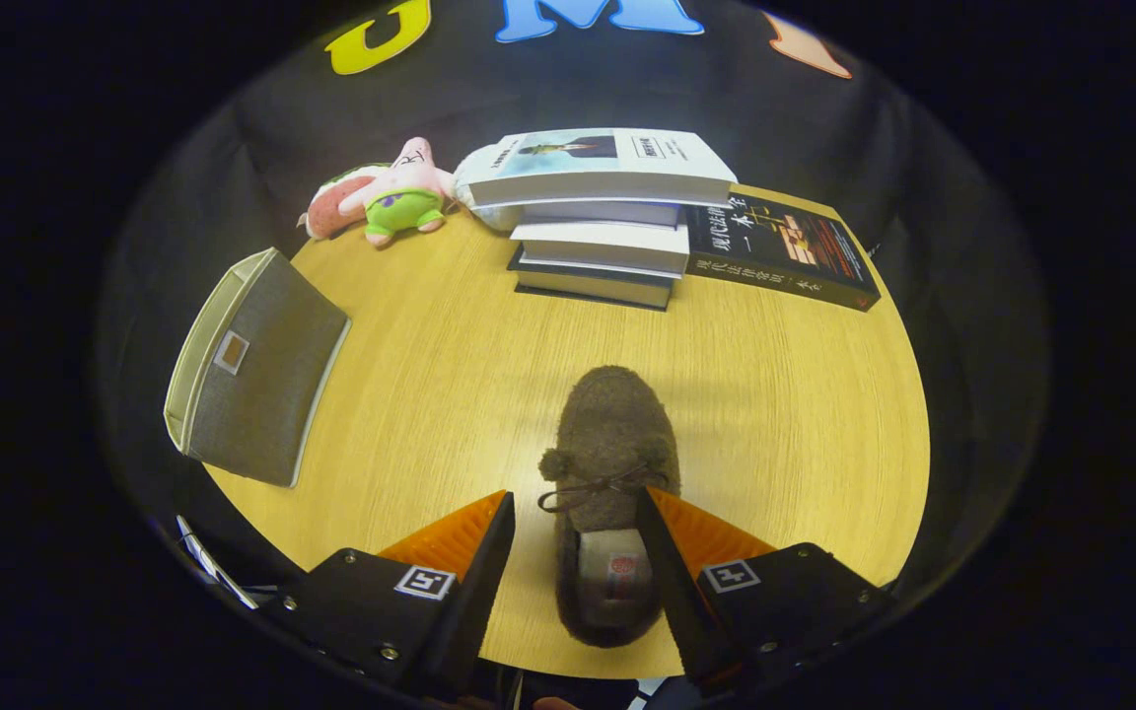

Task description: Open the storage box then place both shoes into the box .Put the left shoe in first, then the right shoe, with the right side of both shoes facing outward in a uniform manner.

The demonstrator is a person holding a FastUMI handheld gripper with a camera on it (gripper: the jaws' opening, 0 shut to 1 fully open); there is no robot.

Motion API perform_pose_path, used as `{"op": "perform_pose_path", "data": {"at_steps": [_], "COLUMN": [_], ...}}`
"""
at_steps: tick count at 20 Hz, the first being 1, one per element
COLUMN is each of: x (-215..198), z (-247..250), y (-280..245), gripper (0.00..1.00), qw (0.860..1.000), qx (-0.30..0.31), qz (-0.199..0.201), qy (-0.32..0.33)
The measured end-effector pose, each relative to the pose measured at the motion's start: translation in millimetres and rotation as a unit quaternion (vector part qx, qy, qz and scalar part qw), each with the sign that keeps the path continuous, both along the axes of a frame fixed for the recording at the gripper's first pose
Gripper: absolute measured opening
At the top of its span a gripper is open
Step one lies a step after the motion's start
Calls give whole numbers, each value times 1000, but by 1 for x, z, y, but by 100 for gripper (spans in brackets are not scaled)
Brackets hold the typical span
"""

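tongs (573, 508): I've got them spread wide, one finger on each side of the slipper's heel end. The right finger looks like it's touching or nearly touching the slipper's edge; the left one sits clear of it with bare wood in between. So not clamped on anything yet, just straddling.

slipper (609, 463): fuzzy brown one with a little pom-pom and a lace bow, lying flat on the counter, toe pointing away from me toward the books, heel opening between the fingers. I honestly can't call whether it's the left or right shoe from this angle.

storage box (254, 370): grey fabric one with a pale lining, off to the left of the tongs and well apart from the slipper. It seems tipped so the mouth faces off to the left, and I can't see into it from here, so no idea if a shoe is already inside.

counter (805, 414): round, wood-look top. I spot just this one slipper on it.

progress: my guess is we're at the pick-up stage for a shoe. Grab, carry to the box and placing are all left. Whether this is shoe one or two, can't tell.

clutter: stack of books (600, 222) beyond the slipper, plush toys (386, 197) at the far left. Neither's in my way.
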State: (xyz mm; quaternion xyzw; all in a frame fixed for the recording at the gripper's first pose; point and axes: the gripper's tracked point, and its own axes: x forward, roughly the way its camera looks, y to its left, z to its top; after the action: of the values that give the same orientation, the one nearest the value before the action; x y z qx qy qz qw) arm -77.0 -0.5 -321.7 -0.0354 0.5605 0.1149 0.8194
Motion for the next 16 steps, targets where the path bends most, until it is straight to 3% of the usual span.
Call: {"op": "perform_pose_path", "data": {"at_steps": [10, 16], "x": [-19, -5], "z": [-35, -59], "y": [-40, -52], "gripper": [77, 76], "qw": [998, 997], "qx": [-15, -31], "qz": [-10, -17], "qy": [60, 71]}}
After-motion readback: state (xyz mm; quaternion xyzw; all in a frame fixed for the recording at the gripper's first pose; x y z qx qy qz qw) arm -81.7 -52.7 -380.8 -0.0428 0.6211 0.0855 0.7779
